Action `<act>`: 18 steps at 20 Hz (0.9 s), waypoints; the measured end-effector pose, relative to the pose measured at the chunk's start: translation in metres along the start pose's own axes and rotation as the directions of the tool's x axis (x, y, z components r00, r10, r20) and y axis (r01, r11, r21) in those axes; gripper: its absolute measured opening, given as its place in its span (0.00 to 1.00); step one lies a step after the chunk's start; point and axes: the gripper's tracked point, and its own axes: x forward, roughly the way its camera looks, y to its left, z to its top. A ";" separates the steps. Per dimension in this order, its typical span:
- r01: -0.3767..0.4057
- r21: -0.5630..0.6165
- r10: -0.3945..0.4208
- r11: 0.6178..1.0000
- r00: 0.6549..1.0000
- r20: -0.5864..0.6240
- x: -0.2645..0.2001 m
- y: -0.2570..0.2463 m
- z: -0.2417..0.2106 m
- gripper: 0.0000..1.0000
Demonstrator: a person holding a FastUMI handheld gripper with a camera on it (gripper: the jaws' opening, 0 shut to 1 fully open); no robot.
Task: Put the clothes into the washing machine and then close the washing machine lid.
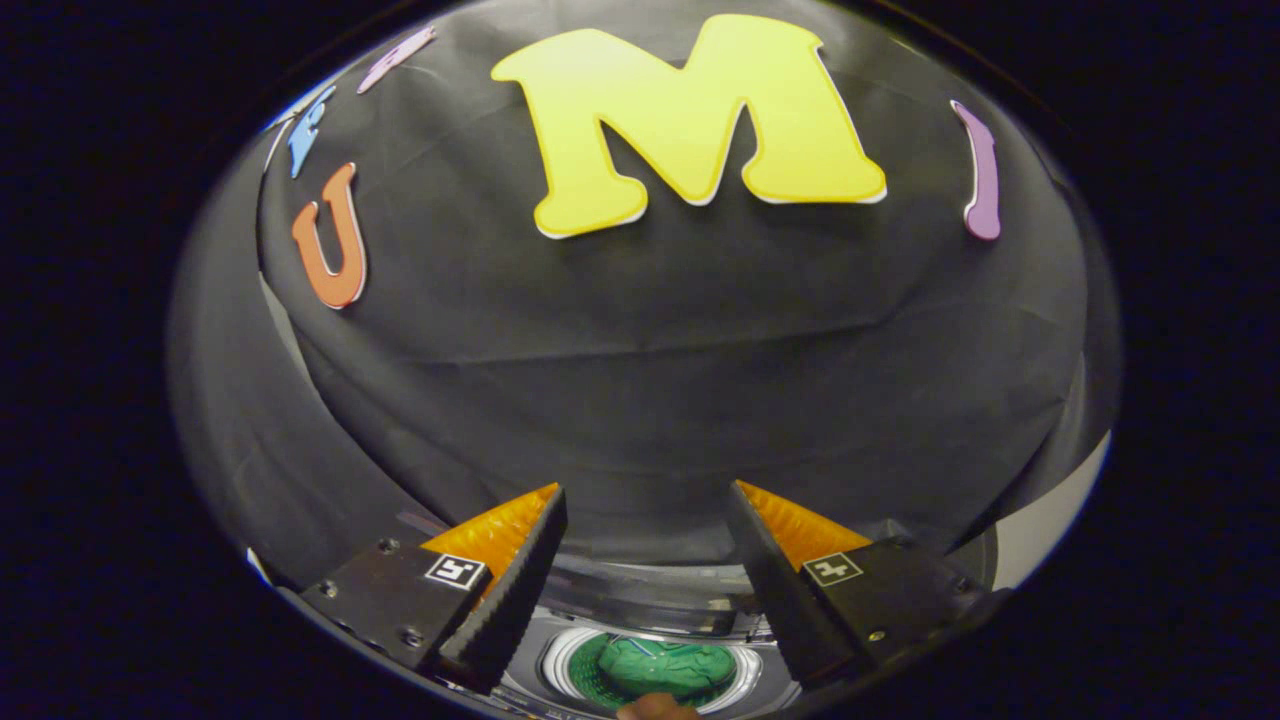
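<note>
We hold the gripper (645, 500) well above the washing machine (640, 610), its fingers (510, 590) spread wide apart and grasping nothing. Down between them we see the machine's round drum opening (560, 665), ringed by a pale rim. A green garment (660, 668) lies bunched inside the drum. At the near edge of the opening a small rounded shape (655, 708) shows, perhaps a fingertip of a hand, though too little is visible to be sure. Beyond the fingers, on the far side, hangs the booth's black cloth wall (640, 380).
</note>
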 end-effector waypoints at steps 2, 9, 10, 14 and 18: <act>0.025 -0.004 -0.025 1.000 1.000 -0.015 0.007 -0.005 -0.005 1.00; 0.050 0.008 -0.049 0.999 0.997 -0.058 0.016 -0.009 -0.022 1.00; 0.051 0.005 -0.051 0.999 0.997 -0.059 0.018 -0.008 -0.023 1.00; 0.050 -0.006 -0.050 0.999 0.997 -0.054 0.017 -0.008 -0.023 1.00; 0.050 -0.011 -0.051 0.999 0.997 -0.050 0.015 -0.008 -0.025 1.00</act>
